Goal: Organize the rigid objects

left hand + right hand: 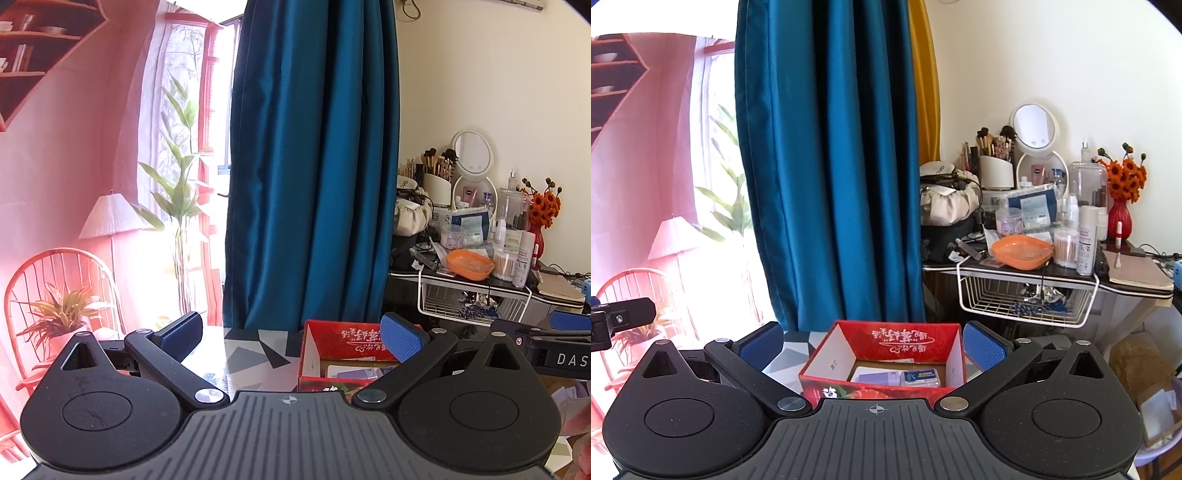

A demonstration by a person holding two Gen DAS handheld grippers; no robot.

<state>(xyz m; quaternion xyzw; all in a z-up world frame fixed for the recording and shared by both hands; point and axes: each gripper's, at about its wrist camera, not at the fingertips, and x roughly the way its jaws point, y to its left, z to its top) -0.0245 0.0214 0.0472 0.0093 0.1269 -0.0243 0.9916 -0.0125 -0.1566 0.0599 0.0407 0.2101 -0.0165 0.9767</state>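
Both grippers hover wide open over the red box, holding nothing.

The left gripper [291,338] and right gripper [871,341] each have their 2 blue-padded fingers spread far apart, with nothing between them. The red box [886,354] sits on the patterned tabletop [251,350], just ahead of the right gripper and slightly right of the left one. Inside lie a few flat packets [897,376], one pale purple, one blue and white. They look like light, stiff card or plastic, likely easy to pinch by a long edge; the thin box walls would probably buckle under a hard squeeze. White Chinese script runs upside down along the box's inner flap, but I cannot read it. The right gripper's body, seen from the left camera, shows "DAS".
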